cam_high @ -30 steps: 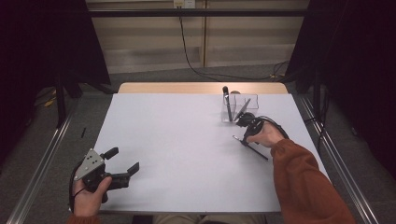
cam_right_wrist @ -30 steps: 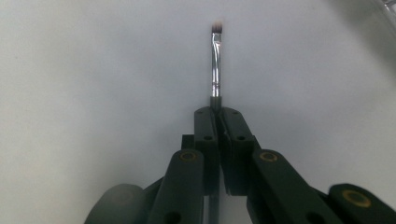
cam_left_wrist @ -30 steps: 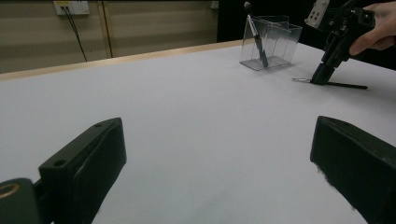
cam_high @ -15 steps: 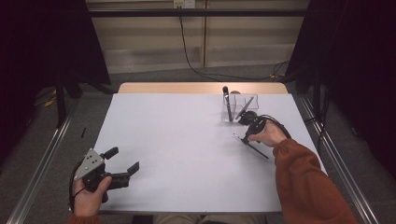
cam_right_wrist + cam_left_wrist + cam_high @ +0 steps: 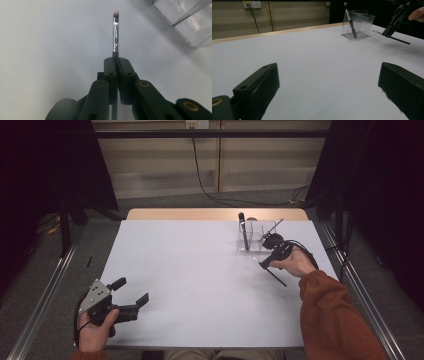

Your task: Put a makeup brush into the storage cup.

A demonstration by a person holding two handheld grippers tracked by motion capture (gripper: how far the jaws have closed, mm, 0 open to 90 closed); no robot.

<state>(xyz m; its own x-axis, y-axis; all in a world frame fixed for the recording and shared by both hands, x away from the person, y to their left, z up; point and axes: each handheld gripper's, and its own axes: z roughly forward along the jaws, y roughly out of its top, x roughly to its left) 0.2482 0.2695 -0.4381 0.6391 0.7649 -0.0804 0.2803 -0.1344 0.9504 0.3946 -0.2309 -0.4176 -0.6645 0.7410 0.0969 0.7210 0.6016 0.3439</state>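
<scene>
While the right gripper (image 5: 117, 61) holds its two black jaws pressed together on a thin brush (image 5: 115, 32), the brush sticks out straight ahead of the jaw tips in the right gripper view. Its front part is a shiny metal sleeve that ends in a small, flat tuft of dark bristles, and the dark, slender handle runs back between the jaws. In the high view this gripper (image 5: 264, 264) is at the far right part of the surface (image 5: 200, 270), and the long handle of the brush (image 5: 276, 278) slants down behind it toward the person.

Just beside it, farther from the person, stands a clear plastic holder (image 5: 256, 236) with straight walls and sharp corners, like a small box with compartments. Another brush (image 5: 243, 231) with a rounded dark head leans upright in it.

The surface is covered with a smooth, matte white sheet, and a strip of light wood (image 5: 215, 214) shows at its far edge.

The left gripper (image 5: 131, 292) rests at the near left corner, held in the left hand (image 5: 95, 330), with a grey three-cornered plate on top. Its blocky black jaws stand wide apart with nothing between them, well apart from the holder.
</scene>
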